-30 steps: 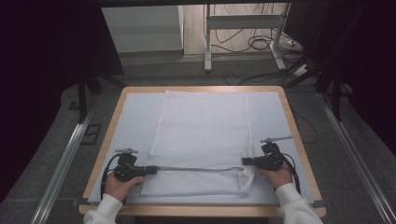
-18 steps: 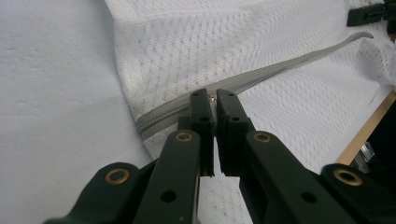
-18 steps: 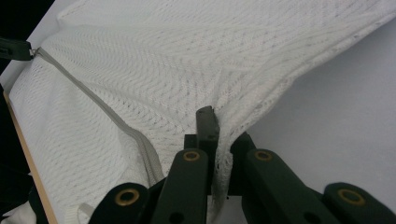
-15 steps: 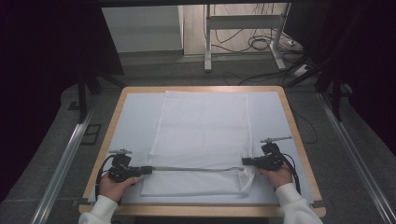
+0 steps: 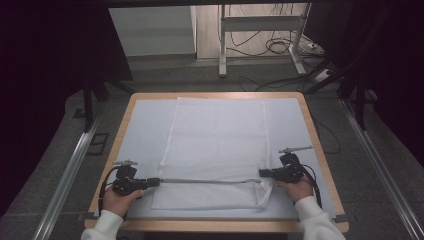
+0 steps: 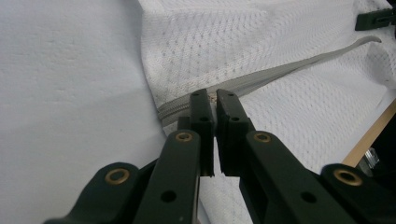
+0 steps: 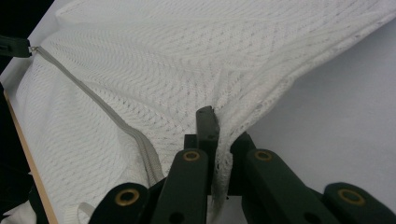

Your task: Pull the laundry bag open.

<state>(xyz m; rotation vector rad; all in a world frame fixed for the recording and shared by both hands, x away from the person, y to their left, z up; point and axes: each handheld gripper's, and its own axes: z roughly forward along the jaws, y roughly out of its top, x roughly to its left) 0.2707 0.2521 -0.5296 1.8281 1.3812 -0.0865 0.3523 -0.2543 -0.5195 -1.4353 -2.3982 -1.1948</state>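
A white mesh bag (image 5: 217,140) lies flat on the white table cover. A grey zipper (image 5: 205,181) runs across it near its front edge. My left gripper (image 5: 156,181) is at the zipper's left end. In the left gripper view this gripper (image 6: 215,95) is shut on the small slider where the zipper (image 6: 280,70) starts. My right gripper (image 5: 262,173) is at the bag's right edge. In the right gripper view it (image 7: 219,121) is shut on a pinched fold of mesh (image 7: 187,60), and the zipper (image 7: 93,100) stretches away taut towards the other gripper (image 7: 14,46).
The table has a wooden rim (image 5: 215,95) and a white cover (image 5: 145,125) with bare margins left and right of the bag. Metal rails (image 5: 70,170) run along both sides. A metal stand (image 5: 260,25) and floor cables (image 5: 280,47) lie beyond the far edge.
My left gripper has slid slightly left along the zipper line. The right gripper and the bag's body have stayed where they were.
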